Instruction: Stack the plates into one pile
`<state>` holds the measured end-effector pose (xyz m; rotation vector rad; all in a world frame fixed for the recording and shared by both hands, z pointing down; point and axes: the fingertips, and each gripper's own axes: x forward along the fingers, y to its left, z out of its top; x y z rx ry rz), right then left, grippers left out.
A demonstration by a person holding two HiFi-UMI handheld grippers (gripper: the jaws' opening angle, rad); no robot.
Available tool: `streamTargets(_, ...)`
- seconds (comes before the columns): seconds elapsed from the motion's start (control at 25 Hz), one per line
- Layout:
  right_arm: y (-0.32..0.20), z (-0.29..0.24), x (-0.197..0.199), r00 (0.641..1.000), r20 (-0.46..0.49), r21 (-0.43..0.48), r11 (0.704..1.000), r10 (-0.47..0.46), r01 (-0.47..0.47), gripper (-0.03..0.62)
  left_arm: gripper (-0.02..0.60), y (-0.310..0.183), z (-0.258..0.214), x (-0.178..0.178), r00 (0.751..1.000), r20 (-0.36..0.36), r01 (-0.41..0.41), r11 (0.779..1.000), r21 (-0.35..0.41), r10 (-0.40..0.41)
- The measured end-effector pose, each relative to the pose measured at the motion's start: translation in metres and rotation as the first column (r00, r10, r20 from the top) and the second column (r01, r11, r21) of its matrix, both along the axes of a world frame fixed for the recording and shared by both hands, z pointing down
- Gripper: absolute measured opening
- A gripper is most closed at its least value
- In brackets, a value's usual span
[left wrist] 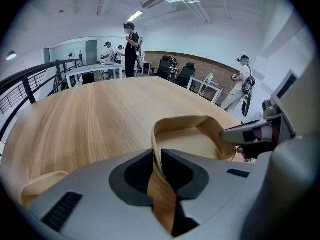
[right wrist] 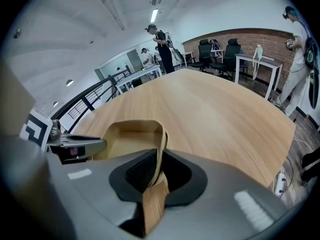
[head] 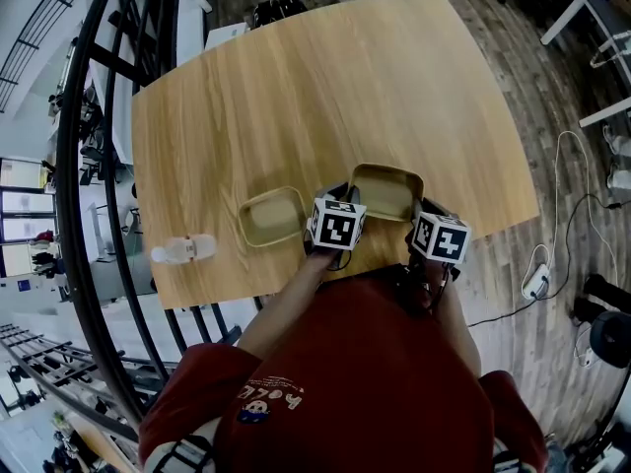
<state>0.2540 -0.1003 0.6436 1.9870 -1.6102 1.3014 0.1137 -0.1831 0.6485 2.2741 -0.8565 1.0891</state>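
A tan square plate [head: 387, 190] with rounded corners lies low at the table's near edge, between both grippers. My left gripper [head: 345, 193] has the plate's left rim [left wrist: 156, 134] between its jaws; the rim stands slanted there, not pinched. My right gripper [head: 422, 207] straddles the right rim [right wrist: 161, 134] the same way, with a dark gap beside it. Each gripper shows in the other's view, the right gripper [left wrist: 250, 134] and the left gripper [right wrist: 75, 146] at opposite sides of the plate. A second tan plate [head: 271, 215] rests on the table just left, also at the lower left [left wrist: 40, 181].
A white bottle-like thing [head: 182, 250] lies on the wooden table [head: 325, 87] near its front left edge. A black railing [head: 74, 166] curves past the table's left side. Cables and a power strip [head: 537, 282] lie on the floor at right. People stand far off.
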Motion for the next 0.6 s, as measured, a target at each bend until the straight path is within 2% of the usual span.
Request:
streamTargets(0.2, 0.001, 0.002, 0.002, 0.999, -0.038, 0.000, 1.000, -0.014, 0.014, 0.057, 0.066, 0.003, 0.005, 0.000, 1.000, 0.018, 0.005, 1.000, 0.006, -0.006)
streamTargets(0.32, 0.003, 0.005, 0.006, 0.998, -0.063, -0.004, 1.000, -0.018, 0.018, 0.097, 0.077, 0.003, 0.007, 0.000, 1.000, 0.018, 0.011, 1.000, 0.007, -0.011)
streamTargets(0.6, 0.000, 0.015, 0.007, 1.000, -0.008, -0.011, 1.000, -0.004, 0.004, 0.101, 0.091, 0.001, 0.014, 0.001, 0.999, 0.003, 0.036, 0.999, -0.033, -0.036)
